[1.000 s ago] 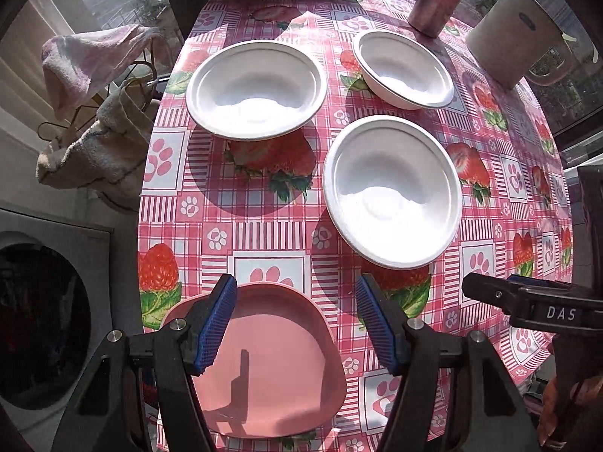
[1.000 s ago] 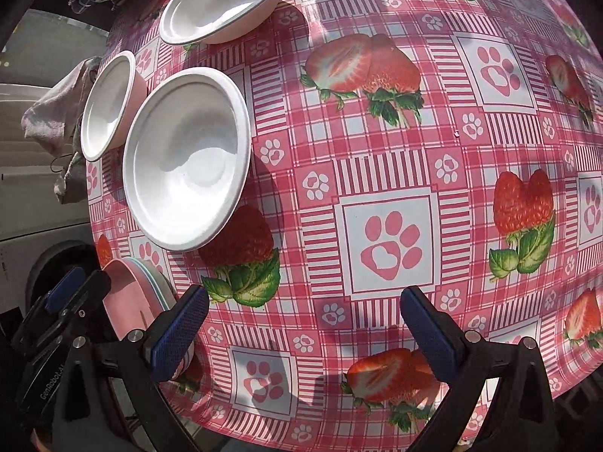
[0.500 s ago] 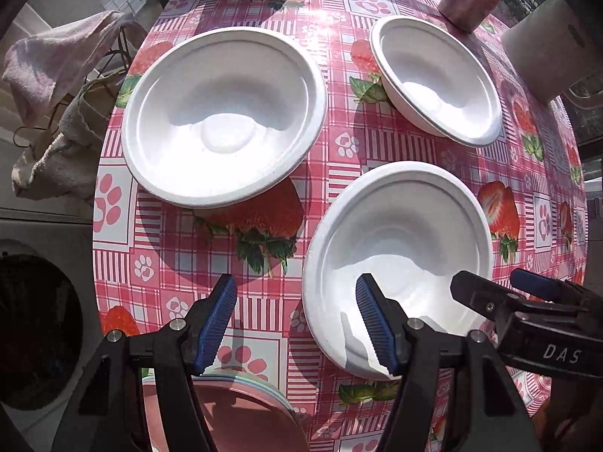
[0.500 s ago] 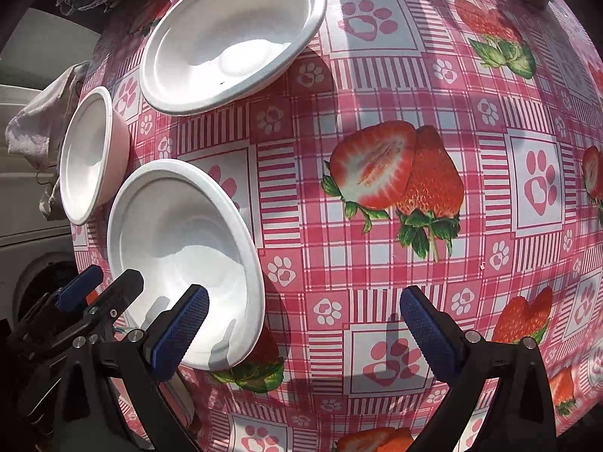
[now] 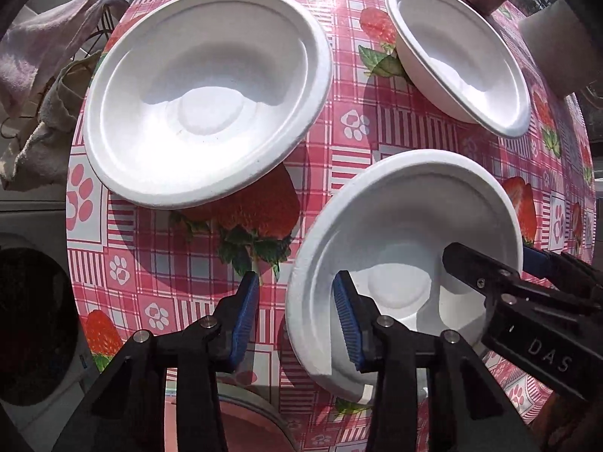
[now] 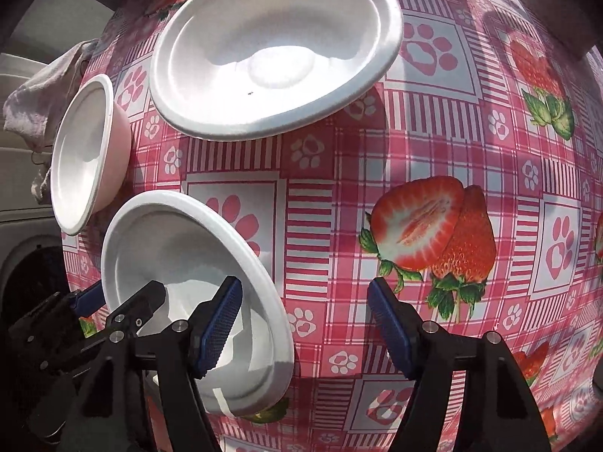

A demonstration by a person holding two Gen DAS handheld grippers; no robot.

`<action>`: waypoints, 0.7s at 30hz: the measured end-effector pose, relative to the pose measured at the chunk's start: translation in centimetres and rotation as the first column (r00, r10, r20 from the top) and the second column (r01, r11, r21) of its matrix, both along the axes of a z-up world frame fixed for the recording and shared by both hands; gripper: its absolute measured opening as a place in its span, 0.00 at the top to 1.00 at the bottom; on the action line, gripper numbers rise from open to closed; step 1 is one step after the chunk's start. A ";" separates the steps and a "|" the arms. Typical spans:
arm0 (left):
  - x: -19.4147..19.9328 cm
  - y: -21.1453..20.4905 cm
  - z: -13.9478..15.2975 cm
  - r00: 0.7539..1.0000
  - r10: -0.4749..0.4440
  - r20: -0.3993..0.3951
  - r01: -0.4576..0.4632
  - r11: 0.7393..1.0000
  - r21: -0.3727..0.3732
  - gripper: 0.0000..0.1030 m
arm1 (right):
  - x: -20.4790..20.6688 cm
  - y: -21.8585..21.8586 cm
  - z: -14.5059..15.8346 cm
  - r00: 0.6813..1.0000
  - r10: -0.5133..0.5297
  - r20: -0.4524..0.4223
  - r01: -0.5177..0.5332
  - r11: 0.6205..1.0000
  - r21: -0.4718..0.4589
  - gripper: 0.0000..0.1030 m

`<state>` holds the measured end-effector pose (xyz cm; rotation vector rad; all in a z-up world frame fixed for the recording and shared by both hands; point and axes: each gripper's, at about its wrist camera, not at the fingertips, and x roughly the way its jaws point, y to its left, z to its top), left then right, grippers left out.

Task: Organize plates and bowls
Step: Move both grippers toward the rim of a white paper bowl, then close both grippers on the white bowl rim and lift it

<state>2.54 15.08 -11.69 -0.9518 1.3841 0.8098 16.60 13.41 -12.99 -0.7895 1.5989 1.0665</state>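
"DAS" reads on the right claw [image 5: 527, 263] in left view only; both claws, left claw [image 5: 297, 316] too, closing yet unclamped, straddle opposite rims of near bowl [image 5: 399, 263] on table [image 6: 377, 188].

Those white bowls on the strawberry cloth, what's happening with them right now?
A person is working both handheld grippers at the nearest white bowl. The left gripper straddles its near rim and the right gripper straddles the opposite rim; both have just been closing, but neither pair of pads presses the rim yet. The large bowl and small bowl sit untouched on the tablecloth.
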 end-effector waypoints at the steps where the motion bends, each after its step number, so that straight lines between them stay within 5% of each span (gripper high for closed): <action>1: 0.0 -0.1 0.0 1.000 0.003 0.006 -0.003 1.000 -0.002 0.64 | -0.1 0.1 0.2 1.000 0.008 -0.008 -0.008 1.000 0.011 0.45; 9: 1.6 -0.3 -0.2 0.999 -0.020 0.033 0.020 1.000 -0.005 0.76 | 2.2 -1.1 0.7 0.996 -0.034 -0.086 0.036 0.999 0.015 0.74; 21: 7.5 -5.6 -0.3 0.983 -0.178 0.053 0.178 0.984 -0.006 0.78 | 6.6 -8.3 0.9 0.997 -0.069 -0.040 0.068 0.998 -0.013 0.74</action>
